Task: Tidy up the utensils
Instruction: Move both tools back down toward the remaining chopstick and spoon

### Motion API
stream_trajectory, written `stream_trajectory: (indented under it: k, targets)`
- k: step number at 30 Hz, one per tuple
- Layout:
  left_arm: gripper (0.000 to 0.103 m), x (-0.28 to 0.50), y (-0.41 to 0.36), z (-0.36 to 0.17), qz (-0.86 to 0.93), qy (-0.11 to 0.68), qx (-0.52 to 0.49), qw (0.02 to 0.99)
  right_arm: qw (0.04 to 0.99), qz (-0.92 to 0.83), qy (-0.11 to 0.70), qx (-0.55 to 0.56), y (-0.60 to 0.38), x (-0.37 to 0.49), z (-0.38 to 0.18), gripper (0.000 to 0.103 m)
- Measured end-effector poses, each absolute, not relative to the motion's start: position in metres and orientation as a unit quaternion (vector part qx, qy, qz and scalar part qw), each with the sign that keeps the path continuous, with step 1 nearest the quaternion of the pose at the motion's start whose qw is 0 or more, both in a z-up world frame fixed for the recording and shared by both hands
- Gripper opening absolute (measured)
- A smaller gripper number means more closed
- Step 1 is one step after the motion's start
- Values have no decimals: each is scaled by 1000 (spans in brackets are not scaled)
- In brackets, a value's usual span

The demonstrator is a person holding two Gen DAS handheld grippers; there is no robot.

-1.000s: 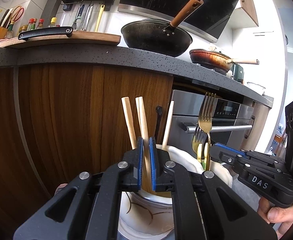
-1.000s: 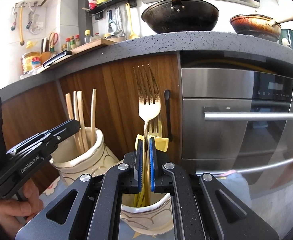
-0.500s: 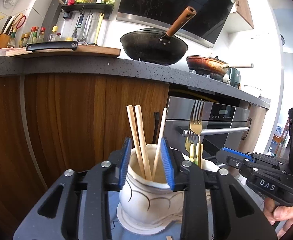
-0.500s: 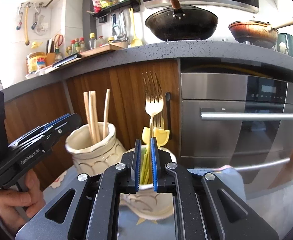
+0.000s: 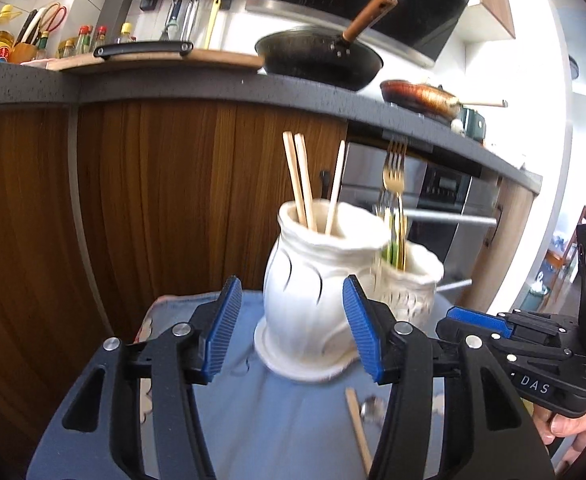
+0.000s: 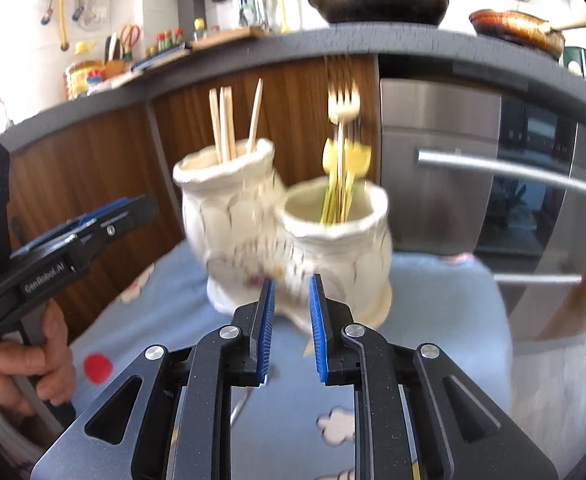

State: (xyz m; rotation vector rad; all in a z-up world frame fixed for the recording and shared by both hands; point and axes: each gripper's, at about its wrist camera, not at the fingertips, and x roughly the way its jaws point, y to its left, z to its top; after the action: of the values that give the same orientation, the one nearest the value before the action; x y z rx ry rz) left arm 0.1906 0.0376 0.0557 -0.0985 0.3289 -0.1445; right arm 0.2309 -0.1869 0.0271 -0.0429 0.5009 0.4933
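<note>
White ceramic: two holders are seen side by side on the blue cloth (image 5: 293, 432), bases touching or nearly so. The taller holder (image 5: 313, 280) carries three wooden chopsticks (image 5: 302, 184), standing upright. The shorter holder (image 6: 333, 240) carries the gold fork (image 6: 343, 100), tines up, along with yellow-and-green-handled pieces that are too blurred to name.

Left gripper (image 5: 289, 328): blue pads spread wide, flanking the taller holder in the view but in front of it; nothing is held. Right gripper (image 6: 291, 320): pads apart by a narrower gap, nothing between them, sitting low and in front of the shorter holder. Each gripper is also visible from the other's camera, at the frame edge, held by a hand.

Step judged: a sorting cycle is finished for both tools, both being empty and clear of the holders. Task judged not complete: a loose wooden stick (image 5: 359, 432) lies on the cloth near the right edge of the left gripper, and a small shiny metal piece (image 5: 373, 406) lies just beside it, blurred, possibly a spoon or fork end.

Next move, as judged: the stick is to be picked flat off the cloth, so a low approach with the pads straddling it across its width is called for, then a tilt to vertical before it is dropped in with the chopsticks. The metal piece is expected to go to the shorter holder. Care is needed not to knock the holders, which stand close together.
</note>
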Motion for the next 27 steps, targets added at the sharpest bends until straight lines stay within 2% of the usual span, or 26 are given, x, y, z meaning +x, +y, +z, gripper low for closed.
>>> stream_trajectory:
  k: [13, 27]
  targets:
    - [53, 179, 27, 17, -88, 256, -16, 963, 914, 244, 324, -17, -195, 212, -19, 20]
    - [53, 181, -18, -26, -164, 354, 62, 919, 899, 254, 357, 19, -207, 211, -40, 21]
